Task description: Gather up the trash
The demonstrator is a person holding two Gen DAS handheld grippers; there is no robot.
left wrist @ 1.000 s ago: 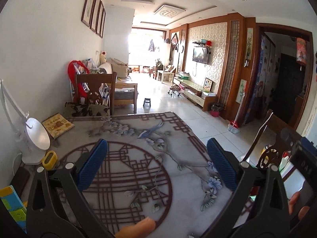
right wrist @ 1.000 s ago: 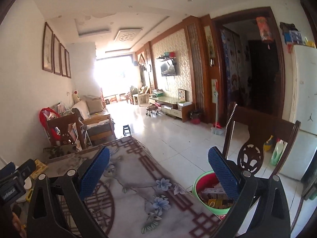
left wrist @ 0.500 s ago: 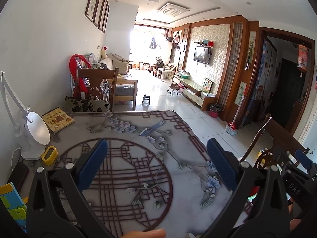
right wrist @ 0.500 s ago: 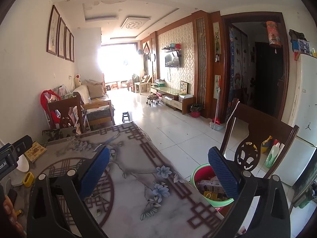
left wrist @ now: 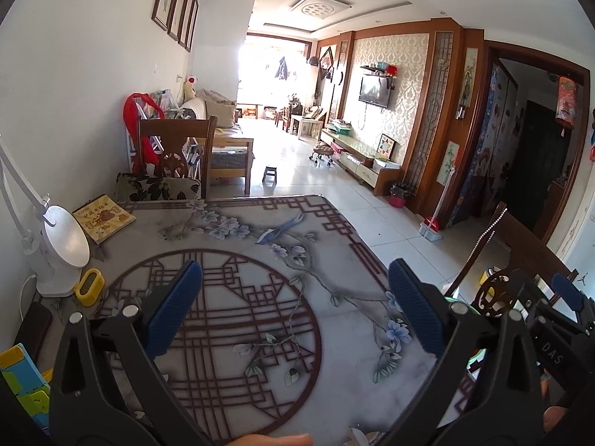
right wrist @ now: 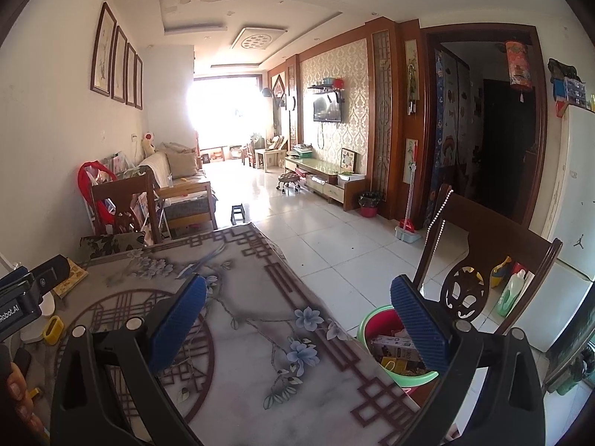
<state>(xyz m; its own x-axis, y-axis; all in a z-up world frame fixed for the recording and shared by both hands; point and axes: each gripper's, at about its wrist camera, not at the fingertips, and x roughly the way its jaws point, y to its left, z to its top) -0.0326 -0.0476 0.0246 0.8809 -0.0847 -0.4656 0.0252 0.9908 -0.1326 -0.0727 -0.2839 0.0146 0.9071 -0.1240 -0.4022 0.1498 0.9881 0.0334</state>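
My left gripper [left wrist: 293, 282] is open and empty, held above the patterned table [left wrist: 241, 245]. My right gripper [right wrist: 297, 297] is open and empty above the table's right edge [right wrist: 327, 338]. A green-rimmed red bin [right wrist: 375, 325] stands on the floor beside the table, below my right finger, with boxes and wrappers [right wrist: 394, 345] inside. A bit of white crumpled paper [left wrist: 362, 436] shows at the table's near edge in the left wrist view. The right gripper also shows at the right of the left wrist view [left wrist: 557, 319].
A white desk lamp [left wrist: 55, 249], a yellow clock [left wrist: 89, 286], a booklet [left wrist: 102, 217] and coloured blocks [left wrist: 22, 379] sit along the table's left side. A wooden chair [right wrist: 479, 267] stands by the bin, another [left wrist: 174, 156] at the far end. A white fridge [right wrist: 572, 193] is at the right.
Both grippers have tilted down and drawn back a little, so more of the table shows. The right gripper's view now takes in more of the bin. Both stay open.
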